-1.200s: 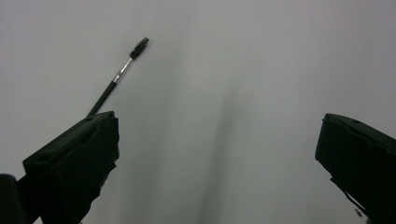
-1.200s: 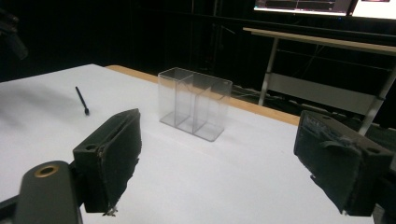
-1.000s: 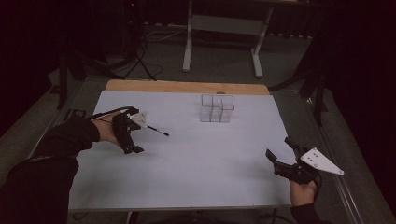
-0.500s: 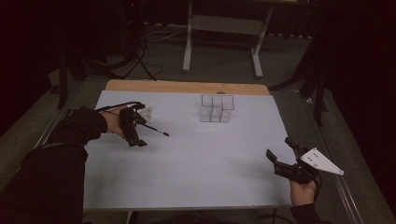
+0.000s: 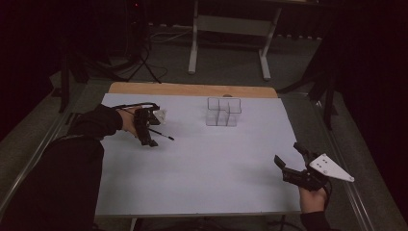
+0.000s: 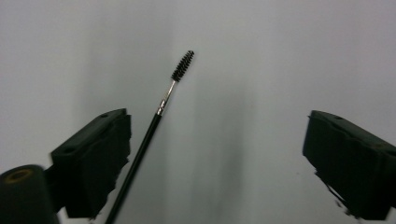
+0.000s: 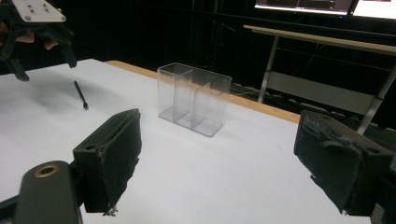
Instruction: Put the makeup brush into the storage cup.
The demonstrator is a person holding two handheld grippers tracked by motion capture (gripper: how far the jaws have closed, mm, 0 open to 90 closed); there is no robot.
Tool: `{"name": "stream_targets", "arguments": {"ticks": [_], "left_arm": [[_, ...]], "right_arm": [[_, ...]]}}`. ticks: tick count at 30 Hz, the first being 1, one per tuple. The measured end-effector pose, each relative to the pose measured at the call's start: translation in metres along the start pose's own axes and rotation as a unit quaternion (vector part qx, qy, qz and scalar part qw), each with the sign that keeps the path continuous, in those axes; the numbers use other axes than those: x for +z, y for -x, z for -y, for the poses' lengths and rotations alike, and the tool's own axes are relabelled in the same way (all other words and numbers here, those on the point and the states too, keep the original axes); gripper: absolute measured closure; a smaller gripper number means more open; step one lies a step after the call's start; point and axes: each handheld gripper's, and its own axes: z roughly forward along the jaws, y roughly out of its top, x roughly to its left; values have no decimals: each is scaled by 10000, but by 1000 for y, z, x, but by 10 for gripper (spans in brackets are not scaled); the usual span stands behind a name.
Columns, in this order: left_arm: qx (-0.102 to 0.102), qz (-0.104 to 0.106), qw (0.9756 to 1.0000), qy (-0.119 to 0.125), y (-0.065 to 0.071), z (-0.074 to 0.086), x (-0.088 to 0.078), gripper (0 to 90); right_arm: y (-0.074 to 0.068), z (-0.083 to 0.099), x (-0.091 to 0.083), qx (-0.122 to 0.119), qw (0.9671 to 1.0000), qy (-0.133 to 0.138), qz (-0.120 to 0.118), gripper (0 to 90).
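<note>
A thin black brush with a bristled tip lies on the white table, left of the middle. My left gripper hangs just over its handle end, pointing down. In the left gripper view the brush runs up from beside the left jaw of the left gripper. These jaws have just been closing a little but stand wide, and no pad touches the brush. My right gripper rests open near the table's front right corner. Nothing sits between the jaws of the right gripper.
A clear plastic organizer with upright compartments stands at the back middle of the table; the right gripper view shows the organizer empty. A wooden strip edges the far side. A metal stand is on the floor beyond.
My left hand has moved right across the table and dropped a little, ending over the brush handle. The brush, the organizer and my right gripper have not moved.
</note>
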Motion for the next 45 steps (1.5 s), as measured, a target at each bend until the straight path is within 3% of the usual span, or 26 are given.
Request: {"name": "stream_targets", "arguments": {"ticks": [4, 5, 9, 16, 22, 27, 32, 34, 39, 45], "left_arm": [[127, 5, 9999, -59, -3, -1, 5, 123], [170, 96, 9998, -66, -5, -1, 6, 153], [371, 66, 9992, -139, -10, -3, 8, 238], [589, 232, 9975, -303, -18, -5, 16, 390], [767, 115, 9965, -315, -25, -2, 23, 475], [885, 139, 9953, -379, -29, -2, 30, 524], [1092, 145, 9925, -521, -32, -4, 37, 617], [1041, 195, 9930, -518, -33, -5, 38, 645], [1053, 308, 9912, -742, -37, -7, 45, 694], [1094, 302, 9907, -756, -39, -8, 51, 743]], "right_arm": [[0, 1, 0, -5, 10000, -20, -19, 148], [-1, 1, 0, 3, 10000, -30, -23, 148], [-1, 1, -1, -9, 10000, -19, -7, 149], [-1, 1, -2, -22, 10000, -44, 25, 149], [-1, 1, -3, -12, 10000, -37, 36, 149], [-1, 1, -2, -24, 10000, -58, 32, 149], [-1, 1, -2, -26, 10000, -61, 25, 149], [-1, 1, -2, -24, 10000, -62, 21, 149], [-2, 1, -3, -14, 10000, -56, 22, 149], [-2, 1, -3, -29, 10000, -44, 24, 148]]}}
